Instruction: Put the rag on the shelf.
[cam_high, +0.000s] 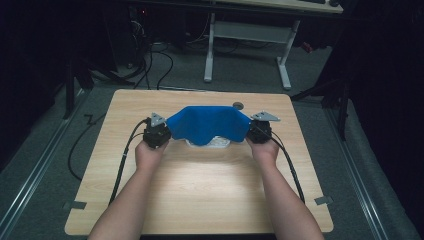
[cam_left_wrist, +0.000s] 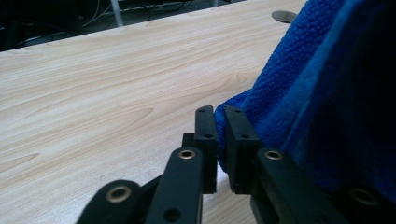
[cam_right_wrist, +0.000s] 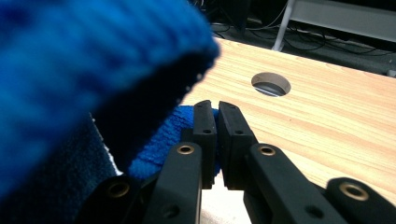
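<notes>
A blue terry cloth hangs stretched between my two grippers over the back half of a light wooden table, sagging in the middle. My left gripper pinches its left edge and my right gripper pinches its right edge. In the left gripper view the jaws stand nearly together with a fold of the cloth caught between them. In the right gripper view the jaws are likewise close on the cloth, which billows blurred at the upper left. A white object lies on the table partly under the cloth.
A round cable hole sits near the table's back edge, just behind the cloth. Beyond the table stand a white-legged desk and loose cables on grey carpet. The person's forearms reach in over the table's front half.
</notes>
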